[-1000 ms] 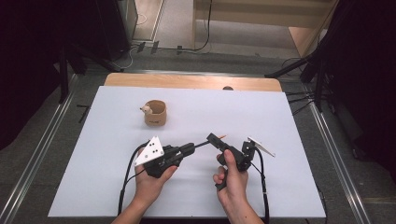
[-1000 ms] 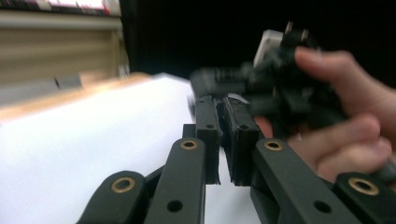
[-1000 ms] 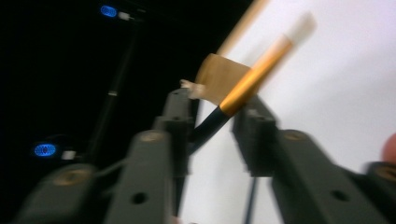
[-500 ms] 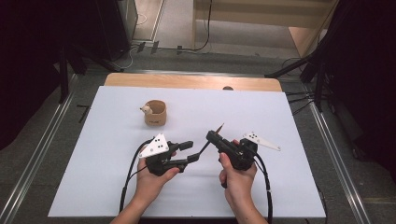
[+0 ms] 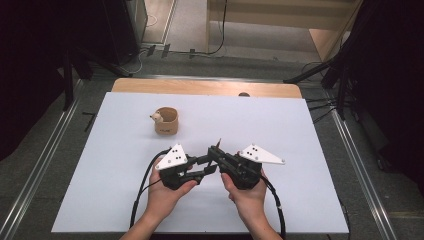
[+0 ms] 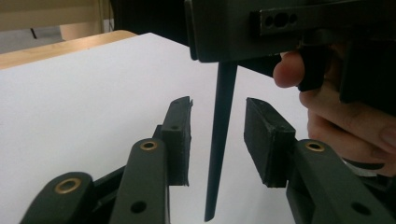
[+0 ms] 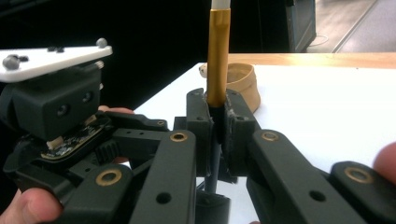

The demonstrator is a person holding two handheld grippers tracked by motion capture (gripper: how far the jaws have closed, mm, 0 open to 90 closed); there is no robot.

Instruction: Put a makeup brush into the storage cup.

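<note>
At table centre – right gripper (image 5: 216, 150) fingers clamp pen (image 7: 218, 60) upright; left gripper (image 6: 217, 135) fingers spread around its tip.

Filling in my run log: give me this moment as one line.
right hand-held gripper: shut on pen | left hand-held gripper: open around pen's dark end, not touching | cup: upright, apart

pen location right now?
The pen is clamped upright in the right gripper; in the left gripper view its dark end hangs between the open left gripper jaws, in front of the tan cup.
</note>
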